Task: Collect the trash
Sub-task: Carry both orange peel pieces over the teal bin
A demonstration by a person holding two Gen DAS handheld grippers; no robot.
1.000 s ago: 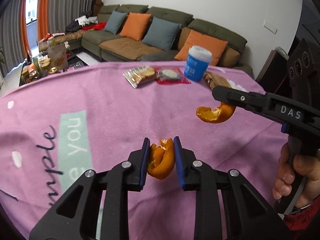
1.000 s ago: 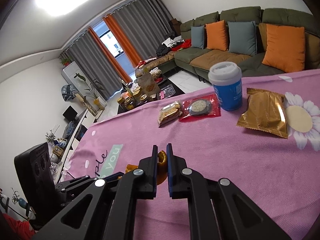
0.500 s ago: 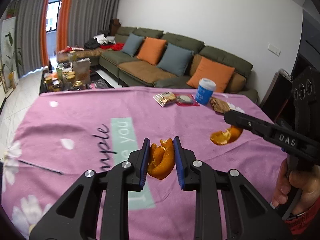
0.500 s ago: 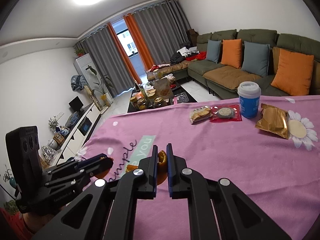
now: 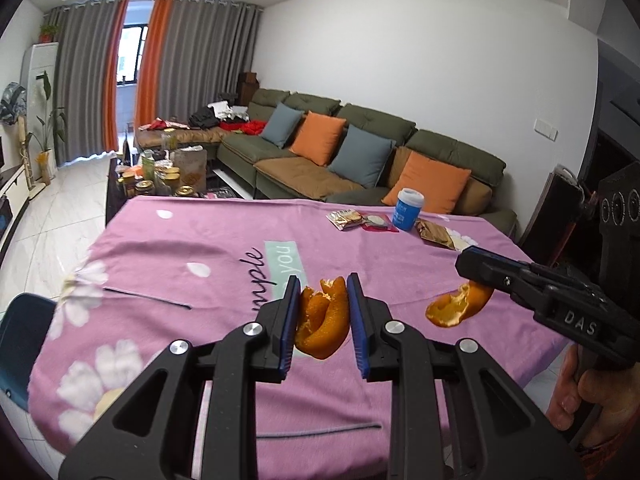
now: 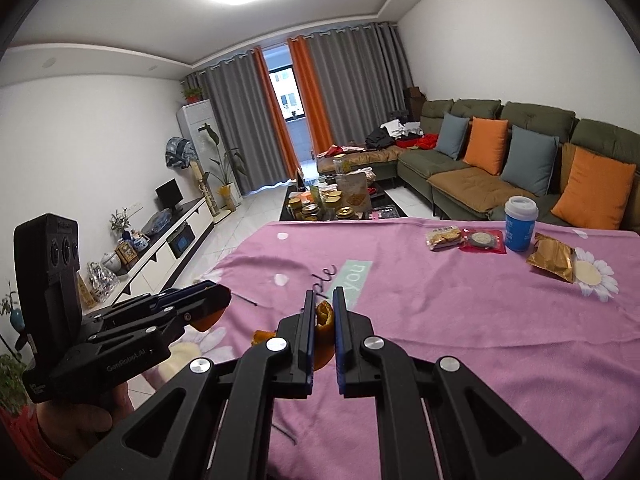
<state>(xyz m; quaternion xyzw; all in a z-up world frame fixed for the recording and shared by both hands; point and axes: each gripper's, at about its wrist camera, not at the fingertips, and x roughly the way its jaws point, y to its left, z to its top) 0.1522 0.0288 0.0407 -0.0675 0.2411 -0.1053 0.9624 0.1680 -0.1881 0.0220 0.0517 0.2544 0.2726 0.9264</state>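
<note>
Living room, table under pink cloth. My left gripper: jaws clamped on curled orange peel, long axis upright. My right gripper: jaws pinching second peel. Both carried above table; no bin visible.

left gripper black | fingers blue-padded | silver screws | red sleeve

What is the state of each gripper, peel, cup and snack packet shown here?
Left gripper: shut on a folded orange peel.
Right gripper: shut on a second peel.
Blue cup: upright, lid on.
Gold packet: lying flat on the tablecloth.
</note>
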